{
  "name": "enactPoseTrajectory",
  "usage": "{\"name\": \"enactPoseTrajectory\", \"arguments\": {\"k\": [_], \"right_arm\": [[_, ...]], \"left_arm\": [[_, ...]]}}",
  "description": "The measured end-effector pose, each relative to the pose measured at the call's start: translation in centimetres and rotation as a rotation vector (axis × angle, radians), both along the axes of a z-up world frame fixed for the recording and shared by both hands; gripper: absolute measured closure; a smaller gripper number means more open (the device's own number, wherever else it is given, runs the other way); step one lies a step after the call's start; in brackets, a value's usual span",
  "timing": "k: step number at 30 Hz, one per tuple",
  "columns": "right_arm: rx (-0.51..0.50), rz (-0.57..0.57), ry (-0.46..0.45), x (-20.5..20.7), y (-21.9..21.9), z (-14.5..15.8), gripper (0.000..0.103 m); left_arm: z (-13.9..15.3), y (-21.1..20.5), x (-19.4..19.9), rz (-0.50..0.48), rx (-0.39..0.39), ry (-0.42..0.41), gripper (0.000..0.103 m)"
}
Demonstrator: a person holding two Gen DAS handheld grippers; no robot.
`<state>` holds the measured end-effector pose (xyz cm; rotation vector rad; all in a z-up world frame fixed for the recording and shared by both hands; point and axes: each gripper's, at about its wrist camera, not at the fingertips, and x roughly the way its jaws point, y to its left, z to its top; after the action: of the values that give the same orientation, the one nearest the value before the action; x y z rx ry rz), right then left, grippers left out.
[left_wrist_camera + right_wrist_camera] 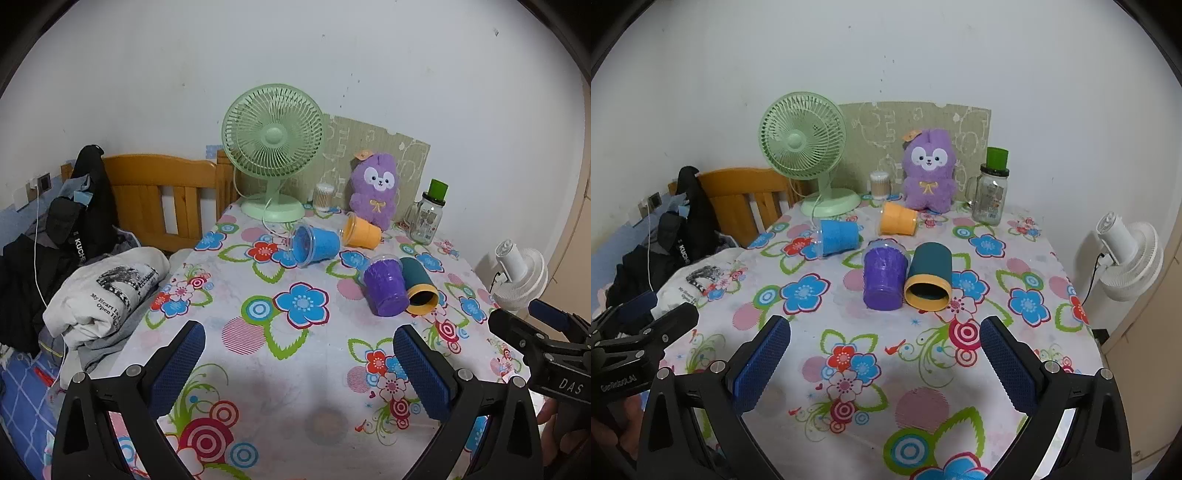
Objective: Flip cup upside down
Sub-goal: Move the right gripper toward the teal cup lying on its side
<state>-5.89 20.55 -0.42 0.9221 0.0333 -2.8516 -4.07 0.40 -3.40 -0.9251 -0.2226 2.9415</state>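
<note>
Both the left gripper (299, 363) and right gripper (885, 360) are spread wide, holding nothing. Ahead of the right gripper the purple cup (884, 278) lies touching the teal cup (929, 278); a careless grab could roll either away.

We see a green fan (802, 142), purple plush (928, 170), glass jar (990, 195) at bench (1015, 332) back; clothes (103, 291) on bed, white fan (1130, 254) right
</note>
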Motion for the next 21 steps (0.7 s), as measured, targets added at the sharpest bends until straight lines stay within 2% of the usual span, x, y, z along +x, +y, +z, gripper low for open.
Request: {"name": "enactPoseTrajectory", "arguments": {"k": [10, 21], "right_arm": [[0.035, 0.007, -0.047, -3.9, 0.1, -1.7, 0.000], [0.044, 0.012, -0.080, -5.3, -0.1, -2.8, 0.000]], "left_arm": [[-1.9, 0.0, -2.3, 0.006, -0.005, -0.056, 0.000], [-3.2, 0.0, -4.3, 0.005, -0.005, -0.094, 0.000]]}}
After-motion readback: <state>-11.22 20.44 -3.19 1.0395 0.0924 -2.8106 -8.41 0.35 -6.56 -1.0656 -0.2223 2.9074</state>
